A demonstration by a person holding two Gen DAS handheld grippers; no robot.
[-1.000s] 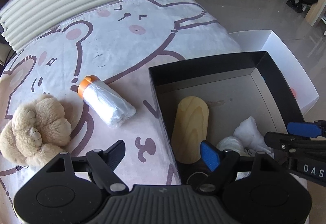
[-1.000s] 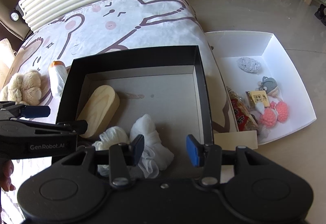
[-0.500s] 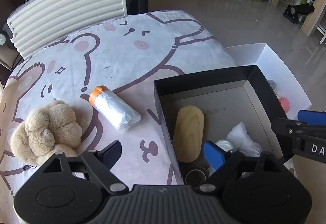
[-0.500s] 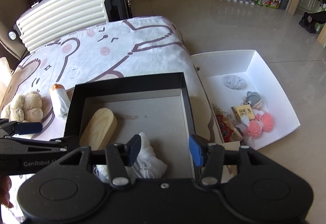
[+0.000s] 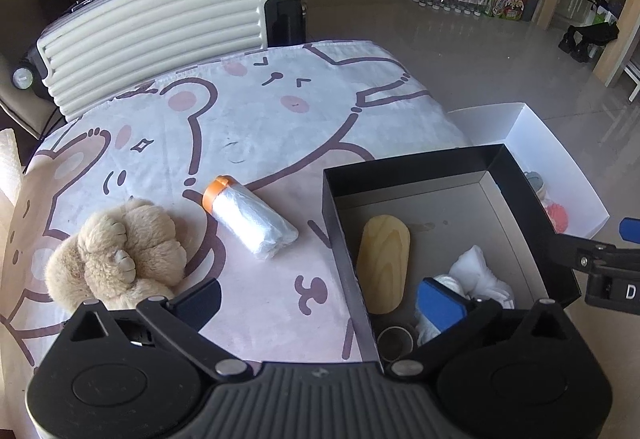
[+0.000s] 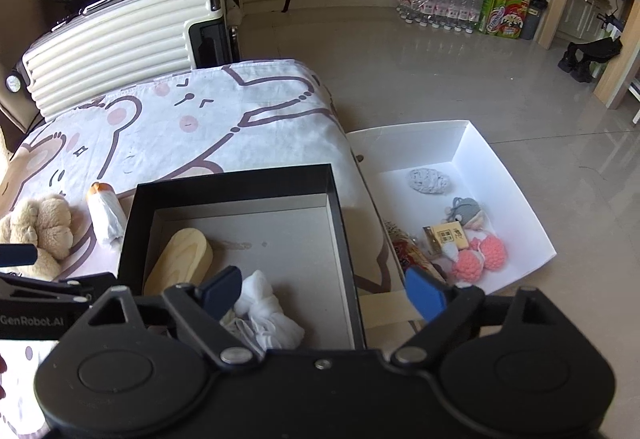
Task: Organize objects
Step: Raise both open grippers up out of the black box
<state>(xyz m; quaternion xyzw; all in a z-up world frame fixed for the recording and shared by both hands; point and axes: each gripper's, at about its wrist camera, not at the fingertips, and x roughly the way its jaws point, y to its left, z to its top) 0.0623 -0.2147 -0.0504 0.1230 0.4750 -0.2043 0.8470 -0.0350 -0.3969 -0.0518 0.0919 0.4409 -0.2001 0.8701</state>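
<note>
Across bedding [image 5: 280, 111] we are opening both grippers, left [image 5: 320, 299] and right [image 6: 324, 291], empty; roll [image 5: 252, 223] lying beyond left fingers, outside box [image 5: 412, 167], axis slanting toward it, left nearer.

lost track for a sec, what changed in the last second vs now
Both grippers' jaws are opening with nothing between them: left gripper, right gripper. Both views pulled up and back from the black box. The white cloth, wooden block, plush and wrapped roll stayed put.

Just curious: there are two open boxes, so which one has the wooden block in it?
The black box on the bed holds the wooden block; the white box on the floor doesn't.
</note>
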